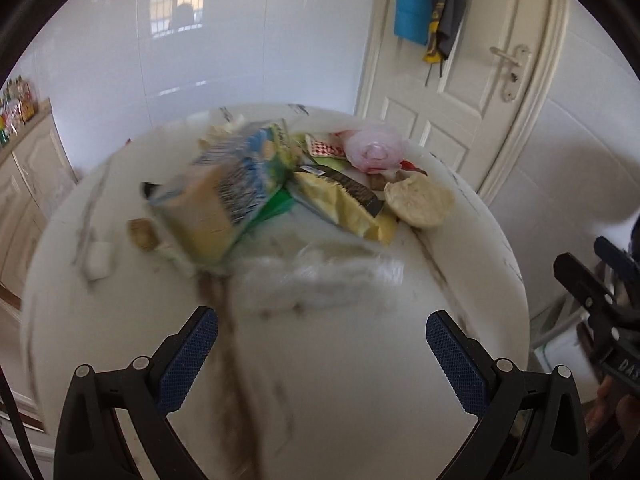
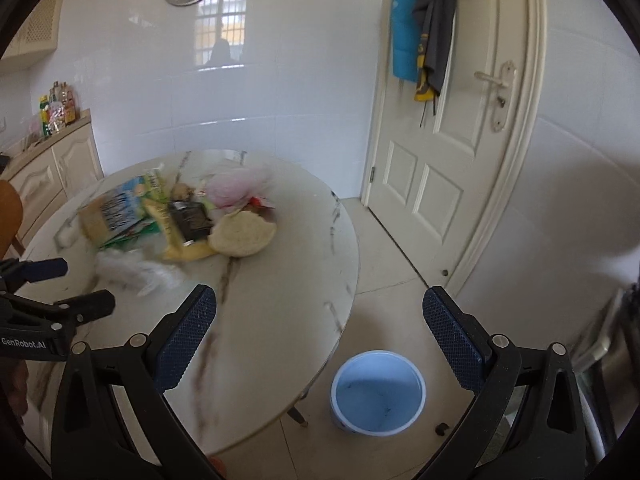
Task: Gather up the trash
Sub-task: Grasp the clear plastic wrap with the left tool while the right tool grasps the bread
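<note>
White marble with grey veins is forming the top of the one round table (image 2: 280,280), and the trash is lying in a single heap on its far half. Counting what can be made out: one blue and yellow snack bag (image 1: 224,196) is sitting at the left of the heap, one yellow wrapper with a dark band (image 1: 344,200) is lying just beside it, one pink plastic bag (image 1: 374,150) is resting at the back, one round flat bread (image 1: 420,199) is lying at the right edge of the heap, touching the yellow wrapper, and one crumpled clear plastic film (image 1: 320,276) is lying nearest the grippers. Smaller scraps are too blurred to count.

The left gripper (image 1: 322,344) is hovering over the bare near part of the table, its two blue-padded fingers (image 1: 188,356) standing wide apart and holding nothing. The right gripper (image 2: 320,328) is hanging beyond the table's right edge, above the floor, its two fingers (image 2: 452,340) likewise spread wide and empty.

One blue bucket (image 2: 378,392) is standing on the tiled floor just beside the table, below the right gripper, with nothing plainly showing inside. One white panelled door (image 2: 452,152) is standing behind, with several garments (image 2: 424,32) hanging on it.
</note>
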